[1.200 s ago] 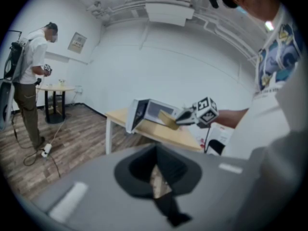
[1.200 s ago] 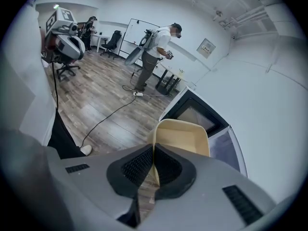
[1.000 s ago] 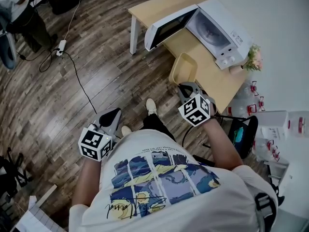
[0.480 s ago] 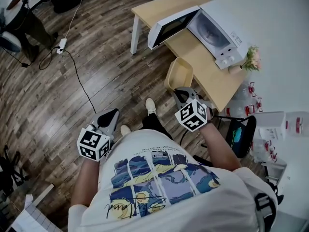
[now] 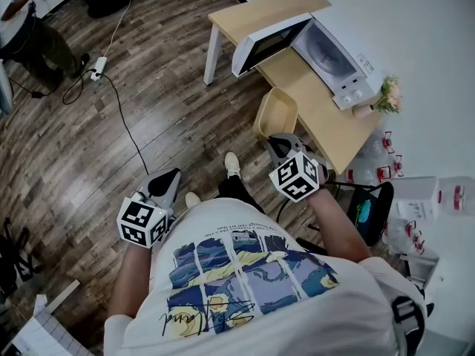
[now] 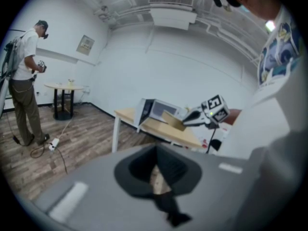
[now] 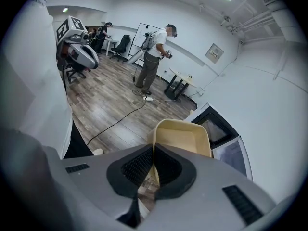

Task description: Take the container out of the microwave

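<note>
From the head view, the right gripper [image 5: 280, 141] holds a pale yellow container [image 5: 276, 112] by its rim. The container is a smooth tub with round corners. It is out of the microwave [image 5: 338, 58] and up in the air by the edge of the light wood table [image 5: 319, 117]. The white, boxy microwave sits on that table with its dark glass door [image 5: 269, 41] swung open. The left gripper [image 5: 169, 178] hangs low over the brown plank floor [image 5: 111, 162], well apart from the table.

In the left gripper view, its two dark ribbed jaws are pressed together with nothing between them. Far off, a person [image 6: 26, 81] stands near a small round table [image 6: 65, 88].

In the right gripper view, the two bumpy black jaws pinch the thin near rim of the container. The tub looks empty inside. The open microwave is just behind it.
</note>
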The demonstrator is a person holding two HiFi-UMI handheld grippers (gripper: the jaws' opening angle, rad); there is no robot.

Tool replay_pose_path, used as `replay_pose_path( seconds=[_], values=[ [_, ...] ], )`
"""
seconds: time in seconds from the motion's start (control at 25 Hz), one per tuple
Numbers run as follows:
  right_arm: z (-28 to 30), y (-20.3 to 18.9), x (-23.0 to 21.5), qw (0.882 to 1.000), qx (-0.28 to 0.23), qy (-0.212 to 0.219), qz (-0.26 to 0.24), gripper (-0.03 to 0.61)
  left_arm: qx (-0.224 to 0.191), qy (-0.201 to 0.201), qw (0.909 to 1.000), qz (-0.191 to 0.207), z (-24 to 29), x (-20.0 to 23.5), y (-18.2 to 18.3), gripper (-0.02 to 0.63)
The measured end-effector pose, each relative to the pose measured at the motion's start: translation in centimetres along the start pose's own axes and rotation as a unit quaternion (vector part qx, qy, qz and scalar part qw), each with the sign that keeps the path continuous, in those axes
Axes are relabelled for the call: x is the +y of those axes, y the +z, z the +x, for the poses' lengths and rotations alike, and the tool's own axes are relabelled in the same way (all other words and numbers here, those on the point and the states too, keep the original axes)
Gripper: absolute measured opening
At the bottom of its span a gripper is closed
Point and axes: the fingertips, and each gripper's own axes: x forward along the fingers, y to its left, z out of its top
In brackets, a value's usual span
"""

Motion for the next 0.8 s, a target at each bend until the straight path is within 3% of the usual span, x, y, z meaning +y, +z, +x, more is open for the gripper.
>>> replay_pose_path(
  seconds=[0.8],
  values=[
    [0.27, -0.39, -0.03, 1.000, 0.003, 0.005, 0.005, 0.012, 0.012, -0.006, 0.9999, 0.006, 0.52, -0.21, -0.12, 0.008]
  ],
)
